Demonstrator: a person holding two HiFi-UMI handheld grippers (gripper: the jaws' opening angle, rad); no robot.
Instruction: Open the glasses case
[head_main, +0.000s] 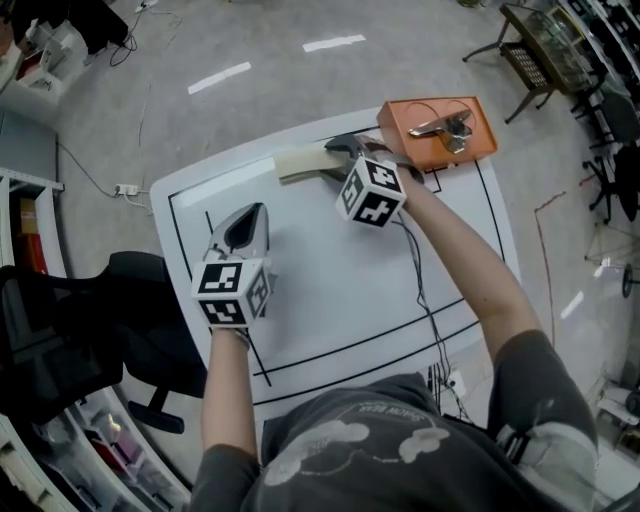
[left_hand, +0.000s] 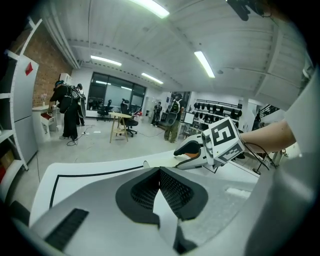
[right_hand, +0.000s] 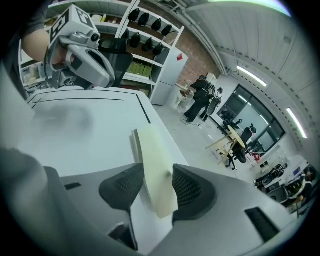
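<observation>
A cream glasses case (head_main: 303, 163) lies shut near the far edge of the white table (head_main: 330, 300). My right gripper (head_main: 338, 148) reaches its right end. In the right gripper view the case (right_hand: 148, 142) stands on edge between the two dark pads (right_hand: 192, 187), which touch it on both sides. My left gripper (head_main: 254, 212) hovers over the table's left half, well short of the case. Its jaws (left_hand: 159, 170) meet at the tips with nothing between them. From the left gripper view I see the right gripper (left_hand: 192, 149) at the case's end.
An orange tray (head_main: 482, 142) holding a metal tool (head_main: 445, 127) sits at the table's far right corner. A black cable (head_main: 421, 290) runs across the table's right side. A black chair (head_main: 60, 335) stands to the left. People stand far off in the room.
</observation>
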